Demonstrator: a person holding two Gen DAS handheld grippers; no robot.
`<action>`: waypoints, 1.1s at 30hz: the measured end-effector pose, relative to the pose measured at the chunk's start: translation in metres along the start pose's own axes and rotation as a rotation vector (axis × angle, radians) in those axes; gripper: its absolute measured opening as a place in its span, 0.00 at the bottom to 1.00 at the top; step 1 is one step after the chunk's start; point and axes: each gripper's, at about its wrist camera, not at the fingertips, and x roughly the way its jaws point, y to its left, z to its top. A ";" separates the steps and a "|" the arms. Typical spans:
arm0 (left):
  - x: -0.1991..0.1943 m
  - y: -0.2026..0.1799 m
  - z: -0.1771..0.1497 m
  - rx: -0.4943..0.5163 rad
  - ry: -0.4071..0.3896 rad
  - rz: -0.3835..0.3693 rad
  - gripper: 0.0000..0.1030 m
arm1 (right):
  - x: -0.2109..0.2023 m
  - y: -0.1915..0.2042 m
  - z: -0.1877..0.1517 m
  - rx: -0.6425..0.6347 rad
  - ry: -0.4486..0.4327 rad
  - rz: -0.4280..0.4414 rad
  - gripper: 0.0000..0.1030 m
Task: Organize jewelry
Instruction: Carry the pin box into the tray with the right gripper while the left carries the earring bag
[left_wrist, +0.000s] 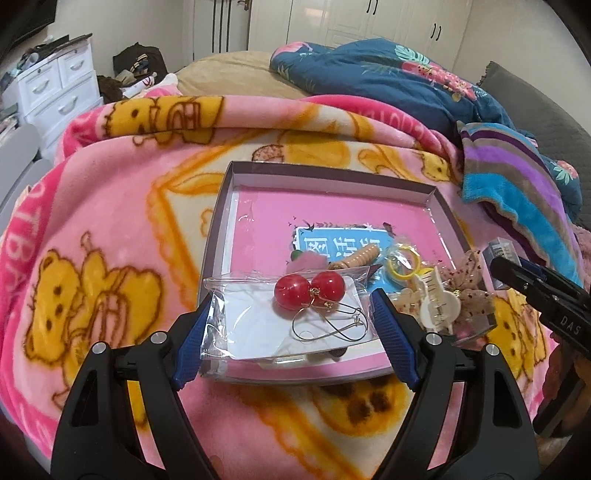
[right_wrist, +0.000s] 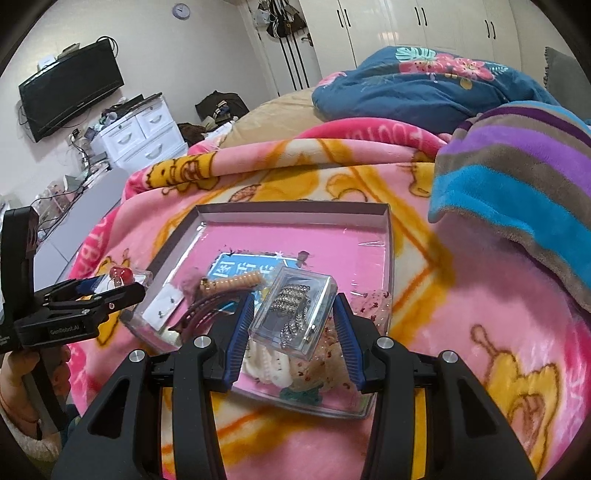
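A shallow box tray (left_wrist: 332, 173) with a pink floor lies on the pink bear blanket. My left gripper (left_wrist: 294, 297) is shut on a clear bag of red cherry earrings (left_wrist: 295, 317), with the blue pads against the bag's two side edges above the tray's near end. In the right wrist view, my right gripper (right_wrist: 295, 299) is shut on a clear plastic box of rhinestone jewellery (right_wrist: 293, 314), tilted above the tray (right_wrist: 291, 210). That view also shows the left gripper (right_wrist: 92, 288) with the earrings (right_wrist: 122, 275) at the tray's left edge.
In the tray lie a cream hair claw (left_wrist: 439, 299), yellow rings in a bag (left_wrist: 402, 264), a speckled fabric bow (left_wrist: 469, 284), a beige spiral clip (left_wrist: 364, 256) and a pink pompom (left_wrist: 306, 260). A striped blanket (right_wrist: 517, 192) and blue quilt (right_wrist: 424, 85) lie behind.
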 end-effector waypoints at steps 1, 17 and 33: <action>0.003 0.001 0.000 -0.001 0.004 0.000 0.71 | 0.002 0.000 0.000 0.001 0.001 -0.001 0.42; 0.029 0.017 -0.001 -0.016 0.042 0.001 0.72 | 0.036 0.001 0.001 0.002 0.061 -0.011 0.42; 0.037 0.017 0.002 -0.014 0.053 -0.011 0.73 | 0.046 0.002 -0.001 0.018 0.091 -0.009 0.47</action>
